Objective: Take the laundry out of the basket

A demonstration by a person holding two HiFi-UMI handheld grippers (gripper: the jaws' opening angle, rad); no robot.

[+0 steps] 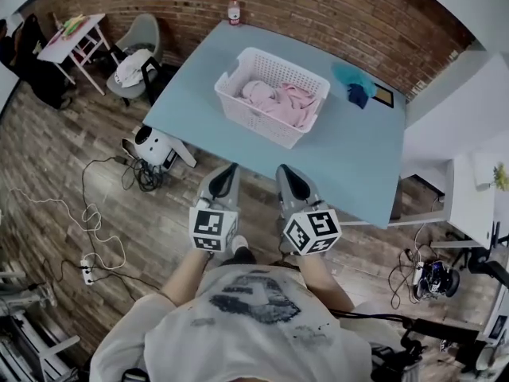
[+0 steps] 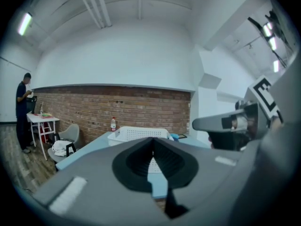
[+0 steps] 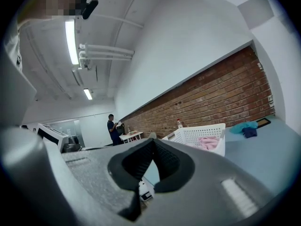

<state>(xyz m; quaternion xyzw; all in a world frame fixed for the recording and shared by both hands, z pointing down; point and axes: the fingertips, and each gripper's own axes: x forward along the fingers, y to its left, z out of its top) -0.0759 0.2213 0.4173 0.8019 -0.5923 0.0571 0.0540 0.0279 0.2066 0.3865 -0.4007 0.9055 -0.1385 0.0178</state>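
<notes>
The pink laundry [image 1: 280, 102] lay bunched inside the white perforated laundry basket [image 1: 235, 100], which stood on the light-blue table [image 1: 350, 161] towards its far half, with none of the clothes out on the tabletop. In the right gripper view the same pink laundry [image 3: 209, 141] showed above the basket's near rim.

Both grippers hung short of the table's near edge, well apart from the basket and side by side. The left gripper [image 1: 229, 172] had its jaws pressed together at the tips with nothing between them, as its own view showed [image 2: 152, 139]. The right gripper [image 1: 286, 173] was likewise clenched and empty [image 3: 153, 141].

Beyond the basket on the table lay a teal cloth [image 1: 348, 75] touching a dark blue cloth [image 1: 359, 96], with a small dark-framed flat item [image 1: 383, 95] just beside them. A bottle with a red cap [image 1: 234, 10] stood at the table's far corner near the brick wall [image 1: 318, 10].

Off to the left stood a grey chair [image 1: 143, 34] holding white fabric, a small white table [image 1: 73, 38], and a person in dark clothes [image 2: 21, 109]. Cables [image 1: 95, 221] trailed across the wooden floor [image 1: 48, 173].
</notes>
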